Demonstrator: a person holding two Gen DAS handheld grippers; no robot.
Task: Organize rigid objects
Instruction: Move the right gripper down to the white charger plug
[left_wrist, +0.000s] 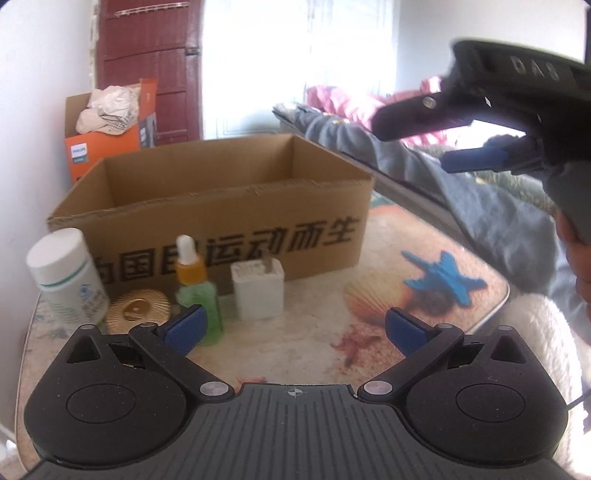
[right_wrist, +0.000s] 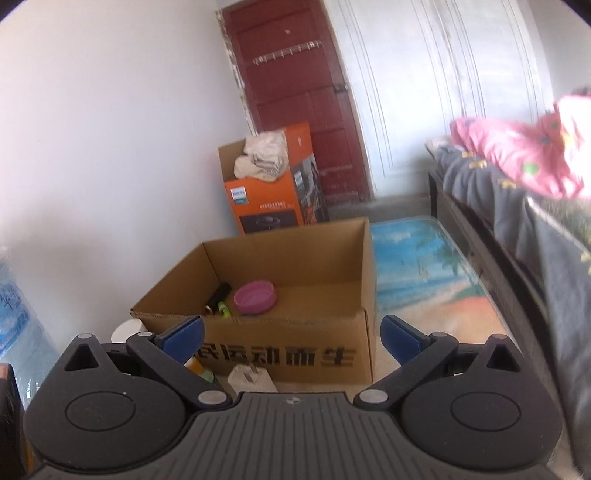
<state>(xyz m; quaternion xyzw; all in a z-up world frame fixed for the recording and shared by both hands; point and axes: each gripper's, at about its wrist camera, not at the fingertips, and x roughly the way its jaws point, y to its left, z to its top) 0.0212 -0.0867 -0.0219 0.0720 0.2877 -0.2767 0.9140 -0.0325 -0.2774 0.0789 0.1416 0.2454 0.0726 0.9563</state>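
The cardboard box (right_wrist: 280, 295) stands open-topped, evidently as the collecting bin: a pink round dish (right_wrist: 256, 297), a black cylinder (right_wrist: 219, 292) and a small green stick (right_wrist: 223, 309) already lie inside. Still lined up against its near wall, probably awaiting their turn, are a white pill bottle (left_wrist: 66, 275), a gold ribbed disc (left_wrist: 138, 310), a dropper bottle (left_wrist: 197, 291) and a white charger plug (left_wrist: 258, 291).

The left tongs (left_wrist: 293, 328) are released and empty; the dropper bottle sits just ahead of the left finger, the plug ahead between the fingers. The right tongs (right_wrist: 291, 339) hover above the box's near wall, spread wide, holding nothing.
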